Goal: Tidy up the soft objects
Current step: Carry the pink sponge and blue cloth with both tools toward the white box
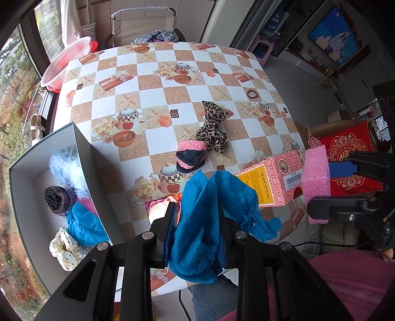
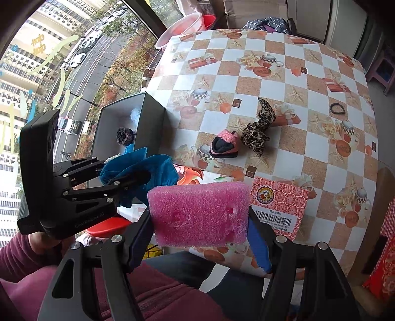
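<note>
The left gripper (image 1: 197, 219) pinches a blue gauzy cloth (image 1: 197, 222) above the tabletop's near edge; the right gripper (image 2: 200, 214) clamps a pink foam block (image 2: 197, 212) (its dented face shows only in the right view). Only the left view shows the cream dotted scrunchie (image 1: 65, 249) in the grey box (image 1: 27, 192).

this is a home, high up in a flat. the worktop (image 1: 172, 86) has a cloth with teapots and roses. a chair (image 1: 143, 22) stands behind it, a pink wash bowl (image 1: 64, 61) sits by the big window (image 2: 49, 74), and a picture (image 1: 333, 37) hangs on the wall.
</note>
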The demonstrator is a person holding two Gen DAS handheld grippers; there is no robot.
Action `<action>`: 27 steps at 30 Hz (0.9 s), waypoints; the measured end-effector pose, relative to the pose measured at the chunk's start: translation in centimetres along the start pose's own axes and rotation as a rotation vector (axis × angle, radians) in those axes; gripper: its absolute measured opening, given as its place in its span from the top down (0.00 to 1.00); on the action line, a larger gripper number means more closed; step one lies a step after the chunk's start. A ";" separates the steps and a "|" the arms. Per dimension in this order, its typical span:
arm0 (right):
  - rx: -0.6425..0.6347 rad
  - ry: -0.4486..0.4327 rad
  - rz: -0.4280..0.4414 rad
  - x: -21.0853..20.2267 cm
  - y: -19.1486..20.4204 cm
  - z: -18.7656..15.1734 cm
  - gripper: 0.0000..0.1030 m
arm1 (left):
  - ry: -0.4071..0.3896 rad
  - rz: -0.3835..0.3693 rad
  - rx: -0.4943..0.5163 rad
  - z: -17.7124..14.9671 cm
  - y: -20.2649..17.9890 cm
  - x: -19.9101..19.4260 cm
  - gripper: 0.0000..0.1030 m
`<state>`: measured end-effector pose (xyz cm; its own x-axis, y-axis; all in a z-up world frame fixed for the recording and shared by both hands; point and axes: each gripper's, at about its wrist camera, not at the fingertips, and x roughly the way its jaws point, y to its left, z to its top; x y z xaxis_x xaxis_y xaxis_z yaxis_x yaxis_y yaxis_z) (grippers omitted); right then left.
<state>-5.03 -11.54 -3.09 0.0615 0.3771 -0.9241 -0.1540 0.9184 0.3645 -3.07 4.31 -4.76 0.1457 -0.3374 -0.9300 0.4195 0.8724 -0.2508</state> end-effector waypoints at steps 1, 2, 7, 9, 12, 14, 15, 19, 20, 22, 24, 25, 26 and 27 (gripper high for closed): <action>-0.007 0.000 0.000 0.0 0.3 0.1 0.31 | -0.006 0.002 -0.006 -0.1 0.2 -0.2 0.70; -0.014 0.000 0.001 0.0 0.6 0.2 0.31 | -0.011 0.002 -0.012 -0.2 0.4 -0.4 0.70; -0.038 -0.003 0.010 0.1 2.0 1.0 0.31 | -0.037 0.007 -0.054 -0.6 1.8 -1.2 0.70; -0.048 -0.004 0.013 0.2 2.5 1.4 0.31 | -0.046 0.009 -0.074 -0.8 2.4 -1.6 0.70; -0.064 -0.001 0.019 0.5 3.3 1.7 0.31 | -0.057 0.019 -0.100 -1.3 3.3 -2.0 0.70; -0.076 0.005 0.022 0.7 3.8 1.9 0.31 | -0.062 0.023 -0.119 -1.6 4.0 -2.3 0.70; -0.082 0.007 0.025 0.8 4.1 2.1 0.31 | -0.066 0.025 -0.128 -1.8 4.3 -2.4 0.70; -0.106 0.015 0.035 1.3 5.2 2.6 0.31 | -0.081 0.034 -0.165 -2.3 5.4 -2.9 0.70; -0.114 0.016 0.037 1.4 5.5 2.7 0.31 | -0.084 0.036 -0.173 -2.4 5.7 -3.0 0.70; -0.128 0.018 0.038 1.6 6.1 3.0 0.31 | -0.091 0.041 -0.190 -2.7 6.3 -3.3 0.70; -0.143 0.020 0.040 1.8 6.6 3.3 0.31 | -0.097 0.045 -0.204 -2.9 6.9 -3.5 0.70; -0.151 0.022 0.041 1.9 6.9 3.5 0.31 | -0.100 0.048 -0.211 -2.9 7.1 -3.6 0.70; -0.157 0.024 0.042 2.0 7.2 3.7 0.31 | -0.103 0.051 -0.218 -3.0 7.3 -3.6 0.70; -0.164 0.026 0.043 2.1 7.4 3.8 0.31 | -0.106 0.052 -0.225 -3.1 7.6 -3.7 0.70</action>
<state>-2.27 -3.49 -1.90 0.0266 0.4104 -0.9115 -0.3149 0.8688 0.3820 -3.19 13.28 -4.03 0.2597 -0.3144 -0.9131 0.2004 0.9425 -0.2675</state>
